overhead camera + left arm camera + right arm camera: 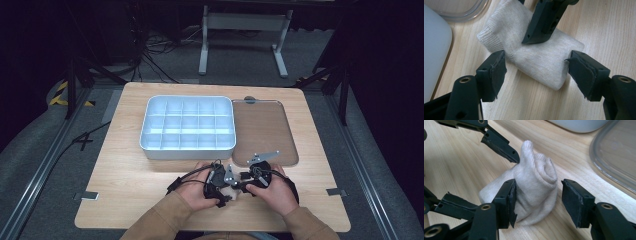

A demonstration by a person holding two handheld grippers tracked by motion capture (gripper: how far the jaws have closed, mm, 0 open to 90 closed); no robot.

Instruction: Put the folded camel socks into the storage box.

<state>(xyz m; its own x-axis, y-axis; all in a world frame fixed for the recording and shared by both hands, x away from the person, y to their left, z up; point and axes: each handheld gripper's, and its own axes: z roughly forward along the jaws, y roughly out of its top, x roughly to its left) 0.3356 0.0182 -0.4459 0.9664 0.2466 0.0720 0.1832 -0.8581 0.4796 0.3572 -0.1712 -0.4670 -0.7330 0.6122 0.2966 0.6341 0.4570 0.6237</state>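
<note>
Hands meet at the near edge of the pale wooden table (125, 170), where we see a cream knitted sock (534, 53), partly rolled, lying on the wood. Our left gripper (536, 68) stands spread, its jaws either side of the sock. Our right gripper (537, 197) also gapes around the rolled end. Behind sit a white compartmented plastic box (188, 124) and clear flat lid (262, 131).

High view: table (150, 200) evenly lit from above, surroundings left near black; image soft, low detail. Gripper views: bright, diffuse light, soft shadows cast under the sock (534, 57). Near jaws slightly blurred; pale glare noted on tray rim (609, 173).
</note>
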